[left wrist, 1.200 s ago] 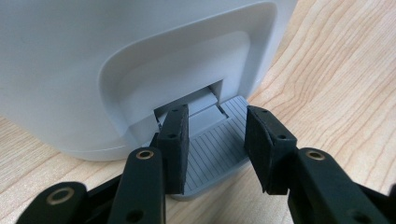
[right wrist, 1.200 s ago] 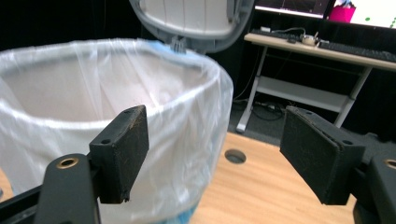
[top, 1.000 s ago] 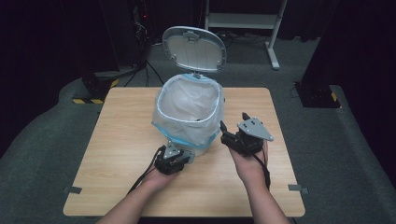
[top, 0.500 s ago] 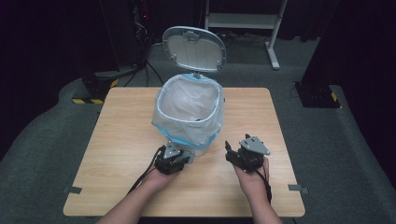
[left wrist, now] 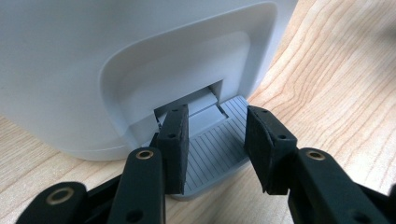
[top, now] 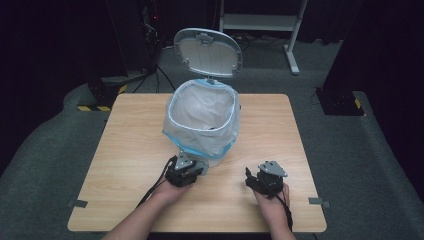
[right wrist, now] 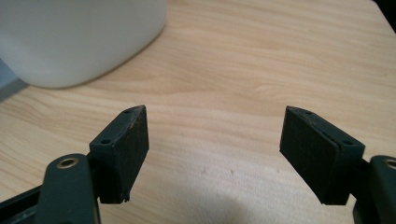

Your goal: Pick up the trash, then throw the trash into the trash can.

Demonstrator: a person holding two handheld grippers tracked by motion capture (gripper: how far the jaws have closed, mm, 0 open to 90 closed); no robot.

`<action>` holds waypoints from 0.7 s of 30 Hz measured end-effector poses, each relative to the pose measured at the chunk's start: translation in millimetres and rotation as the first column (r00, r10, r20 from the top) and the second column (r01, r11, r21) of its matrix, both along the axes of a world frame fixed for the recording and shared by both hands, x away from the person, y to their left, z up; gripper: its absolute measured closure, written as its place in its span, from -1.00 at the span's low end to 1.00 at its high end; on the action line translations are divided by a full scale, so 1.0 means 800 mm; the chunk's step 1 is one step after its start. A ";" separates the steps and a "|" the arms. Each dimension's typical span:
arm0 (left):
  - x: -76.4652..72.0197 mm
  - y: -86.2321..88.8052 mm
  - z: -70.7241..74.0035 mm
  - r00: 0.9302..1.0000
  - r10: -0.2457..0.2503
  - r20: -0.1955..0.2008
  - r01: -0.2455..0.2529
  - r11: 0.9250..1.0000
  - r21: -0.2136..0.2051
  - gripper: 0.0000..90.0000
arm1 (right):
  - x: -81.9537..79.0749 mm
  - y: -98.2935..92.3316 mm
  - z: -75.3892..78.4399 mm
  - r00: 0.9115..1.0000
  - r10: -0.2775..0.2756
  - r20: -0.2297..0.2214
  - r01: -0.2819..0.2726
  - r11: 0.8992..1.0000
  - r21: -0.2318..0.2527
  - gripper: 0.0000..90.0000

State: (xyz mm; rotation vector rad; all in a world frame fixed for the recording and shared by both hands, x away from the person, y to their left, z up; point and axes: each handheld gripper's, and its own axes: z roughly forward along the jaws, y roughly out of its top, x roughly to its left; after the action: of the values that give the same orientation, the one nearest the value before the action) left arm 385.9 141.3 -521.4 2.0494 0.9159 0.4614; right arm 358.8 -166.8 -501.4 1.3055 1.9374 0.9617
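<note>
A white pedal bin [top: 202, 127] stands mid-table with its lid [top: 207, 52] raised, lined with a translucent bag edged in blue. My left gripper [top: 196, 164] is at the bin's foot. In the left gripper view [left wrist: 215, 122] its jaws stand apart over the grey ribbed pedal [left wrist: 217, 140], their tips resting on it, below the bin's white wall [left wrist: 93, 56]. My right gripper [top: 251, 178] sits low over the table to the bin's right. In its own view [right wrist: 215, 116] it is open with bare wood between the jaws and the bin's base [right wrist: 79, 37] at upper left.
The wooden table [top: 125, 150] has open surface left and right of the bin. Its front edge lies just behind both hands. Dark floor, a black stand [top: 105, 92] and a white frame [top: 295, 45] lie beyond the table.
The right hand has come down from beside the bag's rim to just above the table. The left gripper has stayed at the pedal and the lid has stayed up.
</note>
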 end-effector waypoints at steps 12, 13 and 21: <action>-0.001 -0.001 0.000 1.000 0.002 0.010 -0.002 1.000 0.007 0.33 | -0.007 -0.007 -0.019 1.000 -0.006 -0.009 0.006 1.000 0.003 -0.48; -0.001 -0.001 0.000 1.000 0.000 0.011 0.000 1.000 0.015 0.32 | -0.007 -0.008 -0.020 1.000 -0.006 -0.012 0.006 1.000 0.004 -0.48; -0.002 0.000 0.000 1.000 -0.006 0.014 0.006 1.000 -0.001 0.22 | -0.008 -0.009 -0.024 1.000 0.011 -0.012 -0.011 1.000 0.012 -0.48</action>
State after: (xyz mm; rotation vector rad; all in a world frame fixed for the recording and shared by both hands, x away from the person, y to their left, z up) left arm 384.6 141.7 -521.4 2.0451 0.9012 0.4706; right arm 352.4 -173.9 -520.4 1.3121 1.9525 0.9744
